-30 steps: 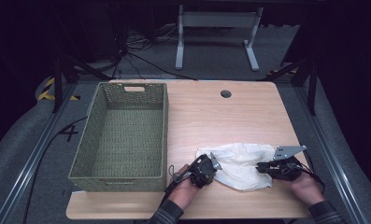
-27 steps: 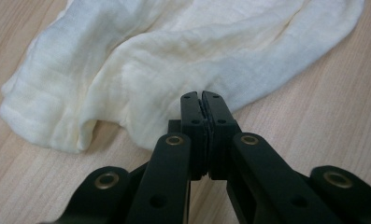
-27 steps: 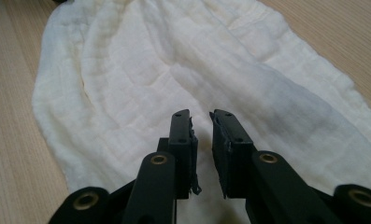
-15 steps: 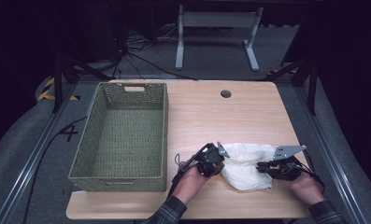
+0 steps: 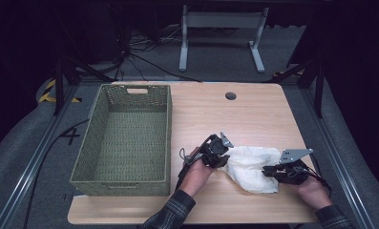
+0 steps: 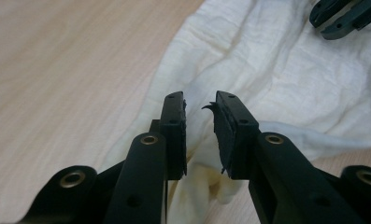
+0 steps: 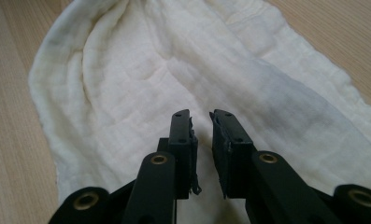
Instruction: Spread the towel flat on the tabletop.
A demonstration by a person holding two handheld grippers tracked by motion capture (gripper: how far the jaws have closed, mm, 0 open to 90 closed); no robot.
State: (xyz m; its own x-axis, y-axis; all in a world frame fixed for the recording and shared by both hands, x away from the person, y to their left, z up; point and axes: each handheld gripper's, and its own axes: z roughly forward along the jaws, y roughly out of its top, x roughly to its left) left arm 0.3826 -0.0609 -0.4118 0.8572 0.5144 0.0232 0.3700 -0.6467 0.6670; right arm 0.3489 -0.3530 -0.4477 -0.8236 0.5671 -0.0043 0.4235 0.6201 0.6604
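The left hand-held gripper [image 5: 224, 151] has just been opening its jaws at the left edge of the white cloth [image 5: 252, 164]. In the left gripper view its pads [image 6: 174, 135] stand a narrow gap apart, with cloth lying below and beyond them but nothing pinched between them. A second ago this gripper sat lower and further left, at the cloth's near-left corner, where the cloth spread wider. Now the cloth is bunched toward the right, and the left gripper sits a little higher and nearer the middle of the tabletop [image 5: 254, 112]. It looks as if a fold has been carried over and let go.

The right hand-held gripper [image 5: 269, 171] has kept its place at the cloth's near-right part. In the right gripper view its jaws stand slightly apart over the fabric [image 7: 141, 93], gripping nothing that I can see.

The cloth lies crumpled on the near right of the tabletop, between the two grippers. It is well apart from the green woven basket [image 5: 163, 138], which stands empty on the left. With both grippers free of it, the cloth likely needs a fresh grip before any further folding or a move to the basket.
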